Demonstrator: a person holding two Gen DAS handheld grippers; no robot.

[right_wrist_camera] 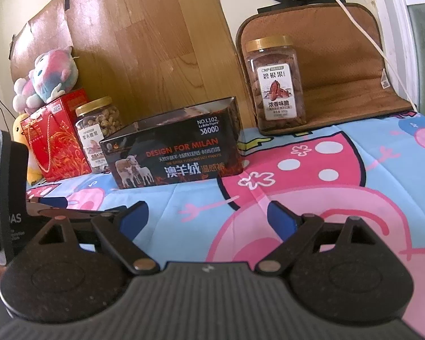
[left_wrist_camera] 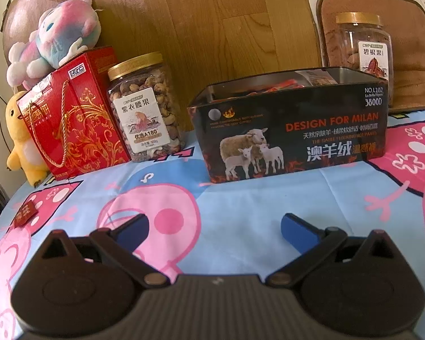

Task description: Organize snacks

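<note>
Two sets of tongs hover low over the surface covered in a blue and pink cartoon-pig cloth (left_wrist_camera: 240, 198): the left tongs (left_wrist_camera: 214, 228) and right tongs (right_wrist_camera: 208, 216) both stand apart, holding nothing. Ahead sits an open black rectangular tin printed with sheep (left_wrist_camera: 291, 138), red packets inside. Left of it stand a clear gold-lidded jar of cashews (left_wrist_camera: 146, 107) and a red gift box with a cord handle (left_wrist_camera: 73, 119); a clear gold-lidded jar of pecans (right_wrist_camera: 276, 85) stands behind right

Glossy black tin (left_wrist_camera: 291, 141), clear plastic jar (left_wrist_camera: 146, 110), printed cloth sheet (left_wrist_camera: 240, 204), wood-grain board (left_wrist_camera: 198, 22)
</note>
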